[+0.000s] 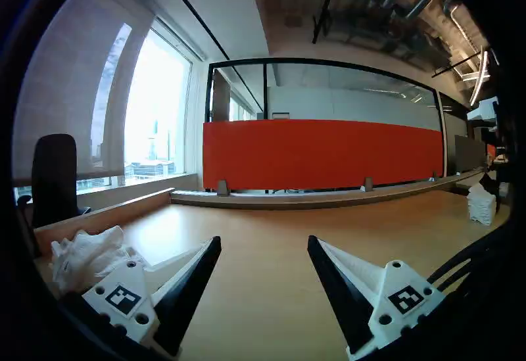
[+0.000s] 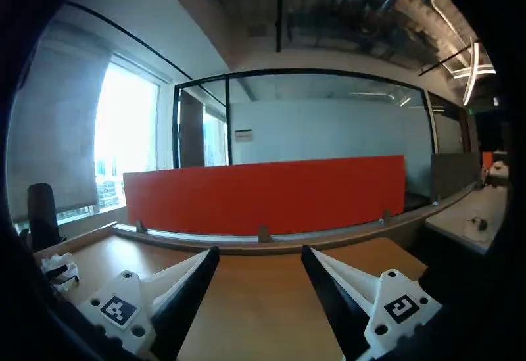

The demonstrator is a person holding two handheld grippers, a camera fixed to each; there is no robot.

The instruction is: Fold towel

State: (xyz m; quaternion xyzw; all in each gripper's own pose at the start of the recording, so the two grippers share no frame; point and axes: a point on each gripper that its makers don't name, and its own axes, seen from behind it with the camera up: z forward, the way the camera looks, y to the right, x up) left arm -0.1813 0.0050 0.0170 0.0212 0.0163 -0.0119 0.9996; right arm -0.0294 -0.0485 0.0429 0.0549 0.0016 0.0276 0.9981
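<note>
Your left gripper camera rides low over the light wooden desk. It looks level between its spread fingers at the long orange partition panel at 12 o'clock, across the desk. Your right gripper camera faces the same panel, tipped slightly higher, fingers likewise apart. Both views share panel, desk, the bright window at 10 o'clock and the black office chair at 9 o'clock.

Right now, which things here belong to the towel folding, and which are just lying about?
Job: crumpled towel; folded stack, likely finished towels; left gripper and right gripper, jaws open and holding nothing.

Lying about: desk; orange divider; chair.
</note>
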